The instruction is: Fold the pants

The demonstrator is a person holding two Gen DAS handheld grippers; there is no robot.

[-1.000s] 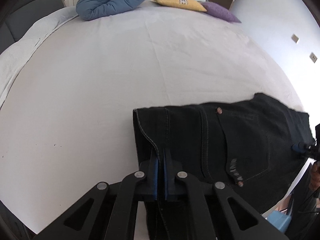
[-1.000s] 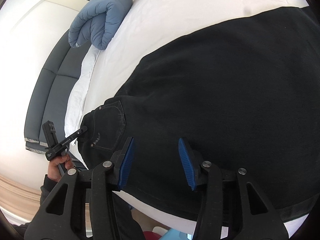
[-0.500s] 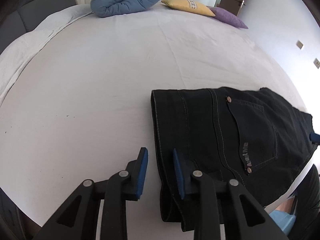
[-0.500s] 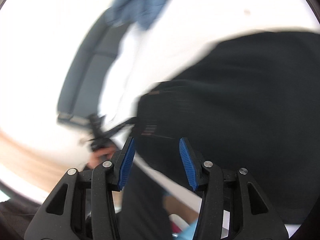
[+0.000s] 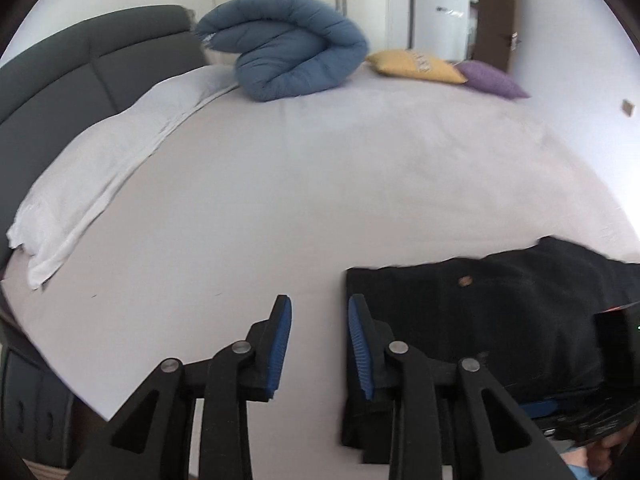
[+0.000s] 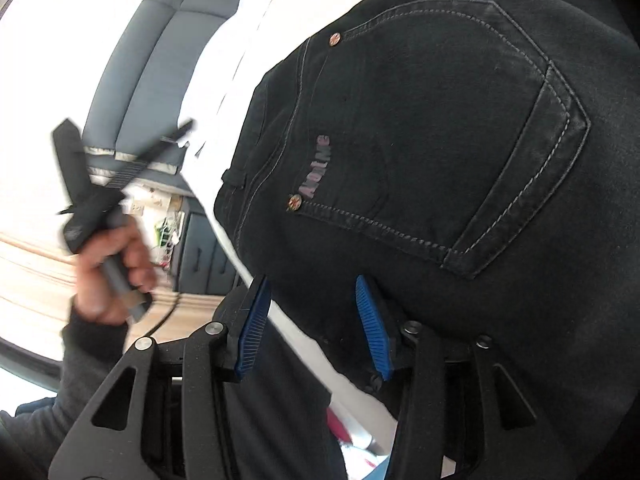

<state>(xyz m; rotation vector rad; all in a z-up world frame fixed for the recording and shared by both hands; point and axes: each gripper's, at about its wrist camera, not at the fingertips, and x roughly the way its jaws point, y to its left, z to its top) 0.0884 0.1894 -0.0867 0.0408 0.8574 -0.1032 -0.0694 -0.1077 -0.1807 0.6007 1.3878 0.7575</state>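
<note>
Black jeans [image 5: 500, 320] lie folded on the white bed [image 5: 320, 184] near its front edge; the back pocket and rivets show in the right wrist view [image 6: 440, 152]. My left gripper [image 5: 316, 336] is open and empty, raised off the bed just left of the folded edge. My right gripper [image 6: 312, 320] is open and empty, hovering over the near edge of the jeans below the pocket. The left gripper, held in a hand, shows in the right wrist view [image 6: 100, 184].
A rolled blue duvet [image 5: 288, 60], a yellow pillow [image 5: 416, 65] and a purple pillow [image 5: 492, 80] lie at the far end of the bed. A grey padded headboard [image 5: 80, 68] runs along the left. A white sheet [image 5: 100, 184] is bunched on the left side.
My left gripper let go of the jeans' edge, opened and pulled back and up. My right gripper stayed open and swung closer over the back pocket.
</note>
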